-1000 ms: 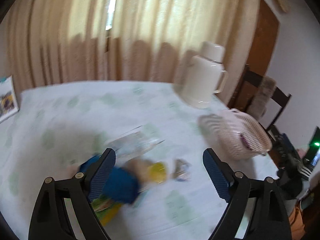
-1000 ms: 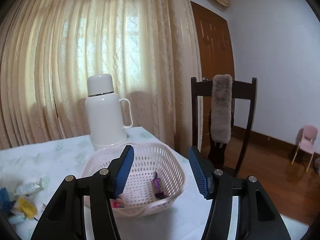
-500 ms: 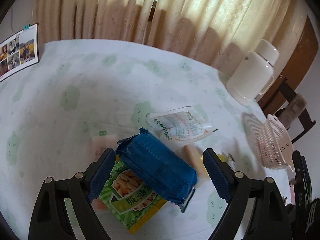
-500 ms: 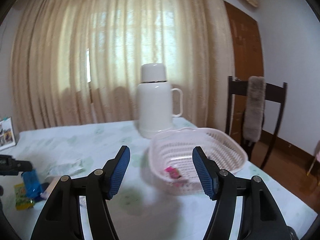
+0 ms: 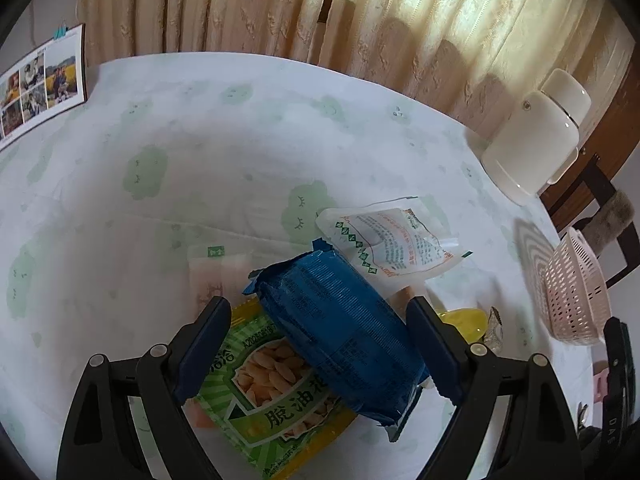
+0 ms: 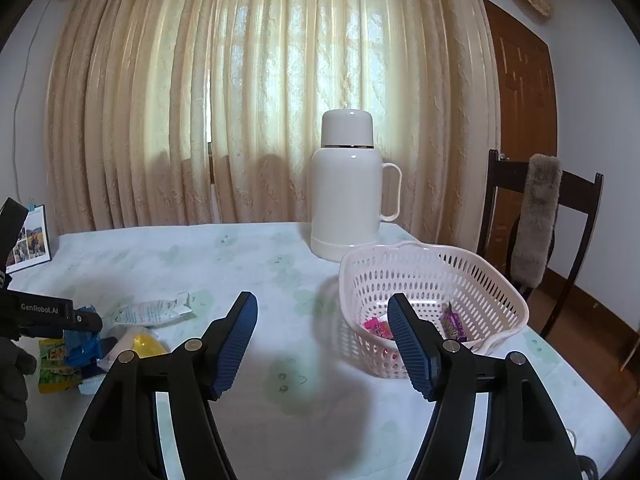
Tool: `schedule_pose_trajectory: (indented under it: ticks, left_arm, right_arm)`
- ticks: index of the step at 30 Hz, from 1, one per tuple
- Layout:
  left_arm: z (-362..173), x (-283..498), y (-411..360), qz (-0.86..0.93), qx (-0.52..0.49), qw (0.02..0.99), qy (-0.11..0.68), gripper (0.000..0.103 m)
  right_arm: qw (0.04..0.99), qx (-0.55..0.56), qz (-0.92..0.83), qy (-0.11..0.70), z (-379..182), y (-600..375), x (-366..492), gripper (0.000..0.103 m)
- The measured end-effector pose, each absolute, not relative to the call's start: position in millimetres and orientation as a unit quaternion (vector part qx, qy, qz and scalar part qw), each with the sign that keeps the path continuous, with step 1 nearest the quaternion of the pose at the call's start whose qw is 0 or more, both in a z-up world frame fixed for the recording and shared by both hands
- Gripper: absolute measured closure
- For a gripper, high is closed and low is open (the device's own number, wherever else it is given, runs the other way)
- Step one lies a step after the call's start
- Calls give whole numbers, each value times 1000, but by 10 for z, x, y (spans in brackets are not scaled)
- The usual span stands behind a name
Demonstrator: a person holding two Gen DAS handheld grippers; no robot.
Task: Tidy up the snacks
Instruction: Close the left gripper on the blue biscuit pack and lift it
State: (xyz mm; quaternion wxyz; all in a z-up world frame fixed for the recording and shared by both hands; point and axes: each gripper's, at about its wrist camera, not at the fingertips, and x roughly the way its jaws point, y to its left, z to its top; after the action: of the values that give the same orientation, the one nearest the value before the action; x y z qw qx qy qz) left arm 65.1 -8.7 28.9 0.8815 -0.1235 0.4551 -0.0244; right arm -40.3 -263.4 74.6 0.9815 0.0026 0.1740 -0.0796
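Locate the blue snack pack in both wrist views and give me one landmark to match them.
Left wrist view: the blue snack pack fills the lower centre, between the open fingers of the left gripper, lying on the green peanut bag.
Right wrist view: it sits at the far left edge, under the left gripper, partly hidden.
Shared landmark: the white thermos, upper right in the left view, centre in the right.

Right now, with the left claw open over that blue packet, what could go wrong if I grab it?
The blue packet lies tilted on the green peanut bag, so the left claw might pinch both, or drag the bag along. The packet also reaches toward the white sachet, which may get nudged. The basket stands off to the right, a long carry.
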Motion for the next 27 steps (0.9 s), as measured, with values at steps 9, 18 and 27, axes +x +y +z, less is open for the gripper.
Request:
schedule_pose_trajectory:
  ticks: [9,18,27]
  left_arm:
    - [255,656,-108,-52,-127,877,461,36]
    - [319,595,-131,-67,-117,881,453,54]
    - [436,515,17,-59,-126,888,439,73]
  right_arm:
    - [982,0,-73,177,735,-2638,-384,34]
    - [981,2,-70,180,729,-2646,-369,33]
    - [981,1,-69,180,724,-2639,-365,33]
